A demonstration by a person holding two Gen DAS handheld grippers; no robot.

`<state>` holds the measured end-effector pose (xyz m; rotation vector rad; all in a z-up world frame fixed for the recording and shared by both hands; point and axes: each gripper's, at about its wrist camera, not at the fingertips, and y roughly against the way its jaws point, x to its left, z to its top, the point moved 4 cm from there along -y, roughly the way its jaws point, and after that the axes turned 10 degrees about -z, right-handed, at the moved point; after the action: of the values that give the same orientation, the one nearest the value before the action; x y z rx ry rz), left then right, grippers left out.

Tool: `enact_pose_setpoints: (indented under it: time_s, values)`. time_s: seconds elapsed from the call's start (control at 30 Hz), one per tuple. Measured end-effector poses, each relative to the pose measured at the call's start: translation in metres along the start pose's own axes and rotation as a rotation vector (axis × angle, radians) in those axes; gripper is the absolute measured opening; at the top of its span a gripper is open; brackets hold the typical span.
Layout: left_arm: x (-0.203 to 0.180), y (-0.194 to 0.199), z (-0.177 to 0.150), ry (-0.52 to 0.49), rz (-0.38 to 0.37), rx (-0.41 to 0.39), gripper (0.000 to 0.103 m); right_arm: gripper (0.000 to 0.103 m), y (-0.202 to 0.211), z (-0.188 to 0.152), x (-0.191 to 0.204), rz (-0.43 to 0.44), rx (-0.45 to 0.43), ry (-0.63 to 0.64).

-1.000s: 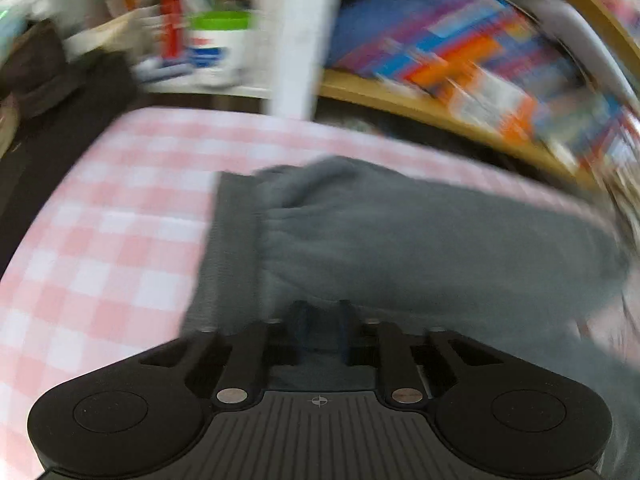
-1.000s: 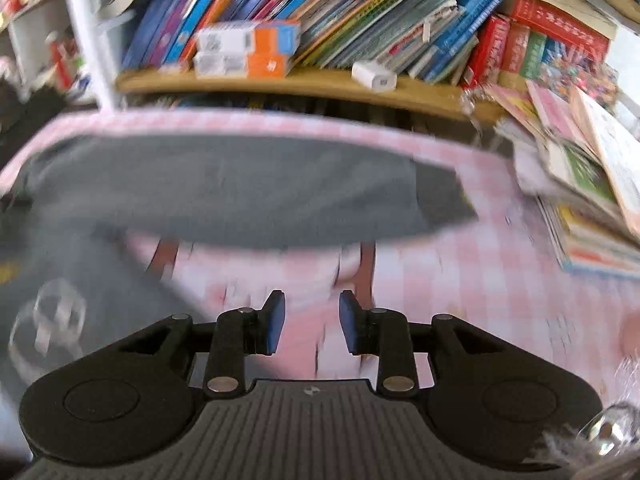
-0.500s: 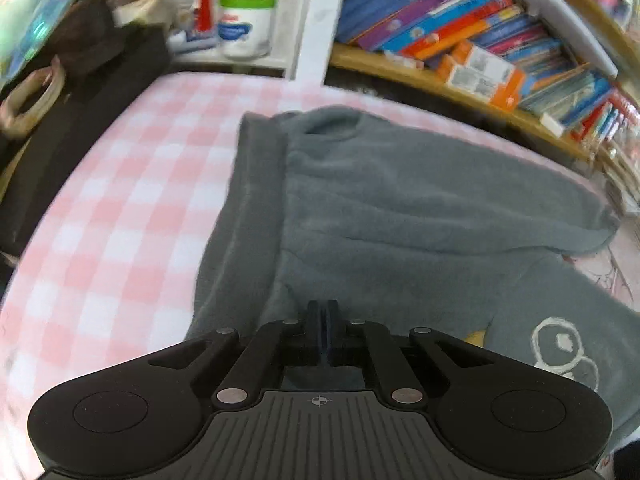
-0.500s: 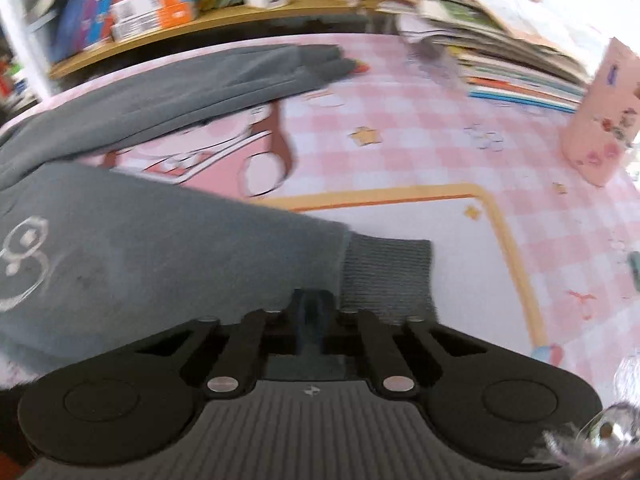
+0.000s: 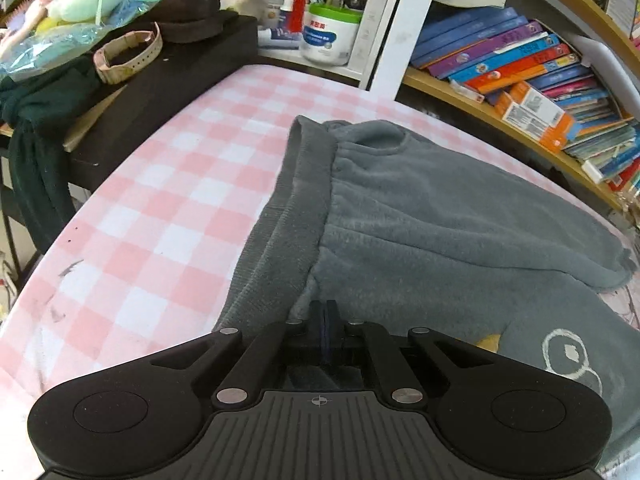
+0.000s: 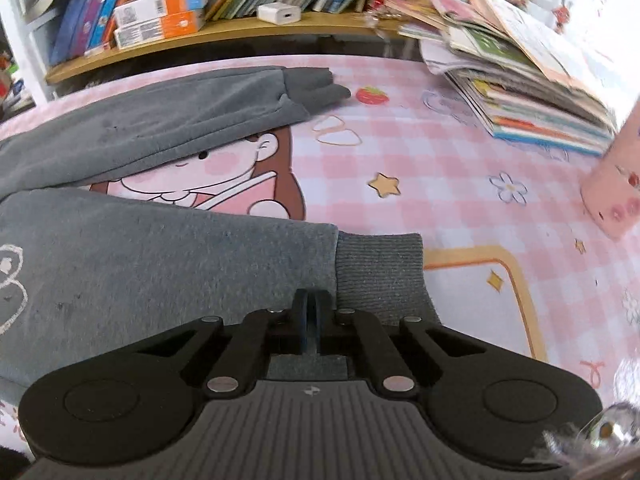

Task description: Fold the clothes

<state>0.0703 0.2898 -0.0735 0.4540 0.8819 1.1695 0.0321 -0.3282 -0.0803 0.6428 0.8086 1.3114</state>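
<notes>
Trousers (image 5: 420,216) of grey fleece are laid flat on a pink checked cloth (image 5: 160,208) that covers the table; the ribbed waistband (image 5: 296,200) is seen toward the left in the left wrist view, and the two legs are spread apart toward the right. A white outline print (image 5: 568,356) is seen on the near leg. In the right wrist view the near leg (image 6: 160,264) ends in a ribbed cuff (image 6: 380,272), and the far leg (image 6: 180,112) ends in a darker cuff (image 6: 316,88) just beside a printed strawberry (image 6: 372,95). A cartoon girl's face (image 6: 224,176) printed on the cloth is exposed between the two legs. The left gripper (image 5: 325,320) is clenched, its fingers pressed together on the near edge of the trousers just to the right of the waistband. The right gripper (image 6: 311,316) is likewise closed on the near leg, at the seam where fleece meets cuff. Beyond the table a wooden shelf (image 6: 240,30) packed with books (image 5: 520,52) is seen. A white charger block (image 6: 279,13) rests on the shelf edge. A stack of magazines (image 6: 532,92) lies on the cloth at the far right, with a pink cup (image 6: 616,184) near it. At the left edge a dark box (image 5: 160,80) carries a pale watch strap (image 5: 128,54), and a white tub with a green lid (image 5: 330,34) stands behind.
</notes>
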Motion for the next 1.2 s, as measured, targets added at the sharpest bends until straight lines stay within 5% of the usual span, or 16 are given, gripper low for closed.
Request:
enact_pose_setpoints:
  time_s: [0.23, 0.37, 0.47, 0.7, 0.77, 0.87, 1.03, 1.13, 1.2]
  values:
    - [-0.016, 0.017, -0.005, -0.077, -0.048, -0.025, 0.005, 0.002, -0.009, 0.010, -0.011, -0.063, -0.002, -0.051]
    - [-0.015, 0.033, -0.005, -0.097, -0.006, -0.069, 0.017, 0.022, 0.007, 0.003, -0.003, -0.035, -0.032, -0.040]
    - [-0.006, 0.040, -0.007, -0.079, 0.028, -0.081, 0.035, 0.022, 0.018, -0.007, 0.001, -0.017, -0.042, -0.061]
    - [0.003, 0.030, -0.008, -0.083, 0.050, -0.067, 0.038, 0.022, 0.022, -0.031, 0.007, -0.018, -0.017, -0.093]
    - [0.002, 0.023, -0.007, -0.098, 0.034, -0.050, 0.035, 0.023, 0.023, -0.032, 0.010, -0.028, -0.014, -0.079]
    - [-0.008, 0.021, -0.007, -0.167, 0.037, -0.041, 0.003, 0.023, 0.023, -0.032, 0.012, -0.036, -0.011, -0.066]
    - [-0.035, 0.073, 0.004, -0.225, 0.023, -0.239, 0.003, 0.023, 0.026, -0.035, 0.014, -0.035, -0.007, -0.052]
    - [-0.007, 0.051, -0.005, -0.128, 0.054, -0.097, 0.006, 0.024, 0.027, -0.035, 0.015, -0.036, -0.004, -0.049]
    - [0.015, 0.035, -0.014, -0.033, 0.061, -0.038, 0.018, 0.024, 0.026, -0.033, 0.015, -0.036, -0.001, -0.047]
